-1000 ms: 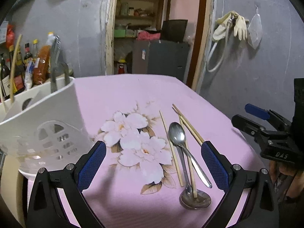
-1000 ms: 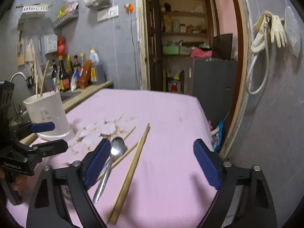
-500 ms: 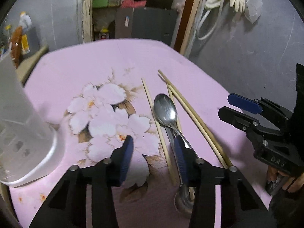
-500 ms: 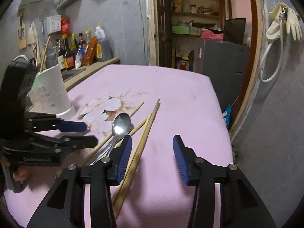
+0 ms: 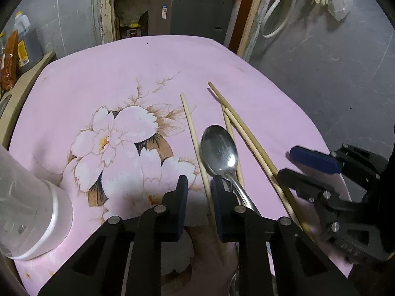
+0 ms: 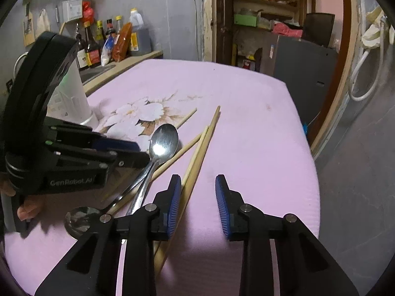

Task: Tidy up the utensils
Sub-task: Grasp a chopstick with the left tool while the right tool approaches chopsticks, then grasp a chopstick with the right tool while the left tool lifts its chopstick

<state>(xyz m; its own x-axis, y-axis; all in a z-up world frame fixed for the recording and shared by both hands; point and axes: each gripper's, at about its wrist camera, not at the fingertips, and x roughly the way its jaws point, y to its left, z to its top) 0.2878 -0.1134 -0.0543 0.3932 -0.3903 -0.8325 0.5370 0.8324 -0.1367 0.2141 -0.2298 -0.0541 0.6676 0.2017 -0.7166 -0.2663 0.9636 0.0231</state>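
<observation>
Two metal spoons and several wooden chopsticks lie on the pink flowered tablecloth. The upper spoon shows in the right wrist view too; the second spoon's bowl lies nearer. My left gripper is low over the cloth, jaws narrowed around one chopstick, its right finger beside the spoon's neck. My right gripper is open, jaws a hand's width apart, its left finger touching a pair of chopsticks.
A white perforated utensil holder stands at the left, also in the right wrist view. Bottles line a counter behind. The table's right edge drops to a grey floor; a doorway lies beyond.
Both grippers have dropped toward the utensils and narrowed their jaws. The left now straddles a chopstick beside the spoon; the right sits against the chopstick pair.
</observation>
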